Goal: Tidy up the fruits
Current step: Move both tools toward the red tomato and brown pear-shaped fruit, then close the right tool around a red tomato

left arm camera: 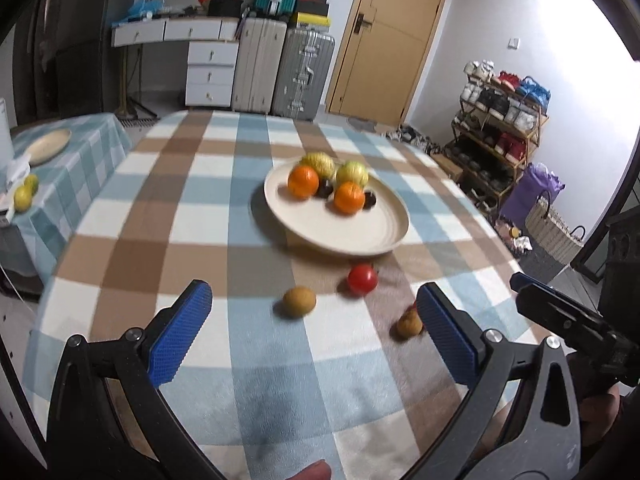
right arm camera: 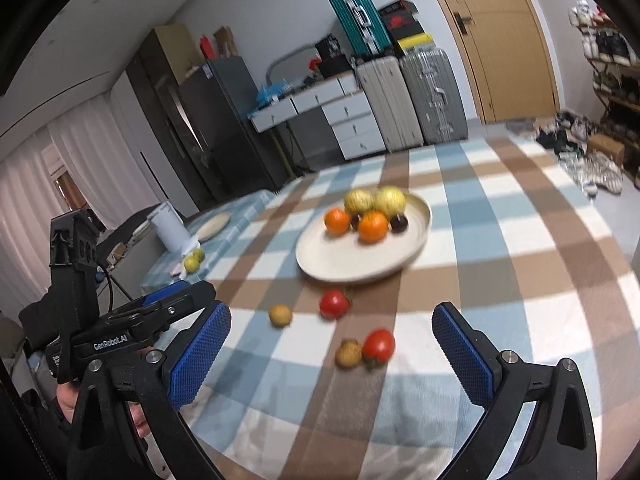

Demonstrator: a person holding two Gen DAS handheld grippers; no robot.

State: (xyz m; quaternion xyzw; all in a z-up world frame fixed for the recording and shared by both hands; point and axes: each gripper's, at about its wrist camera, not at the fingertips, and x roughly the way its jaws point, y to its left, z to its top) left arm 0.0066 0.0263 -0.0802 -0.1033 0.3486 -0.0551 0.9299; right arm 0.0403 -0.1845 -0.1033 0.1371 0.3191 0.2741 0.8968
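A cream plate sits mid-table on the checked cloth. It holds two oranges, two yellow-green fruits and small dark fruits. Loose on the cloth in front of it lie a red tomato, a brown fruit, a second brown fruit and a second tomato. My left gripper hovers open and empty near the first brown fruit. My right gripper is open and empty above the nearer pair.
A side table at the left carries another plate and yellow-green fruits. Suitcases, drawers and a door stand behind. A shoe rack and bags stand to the right.
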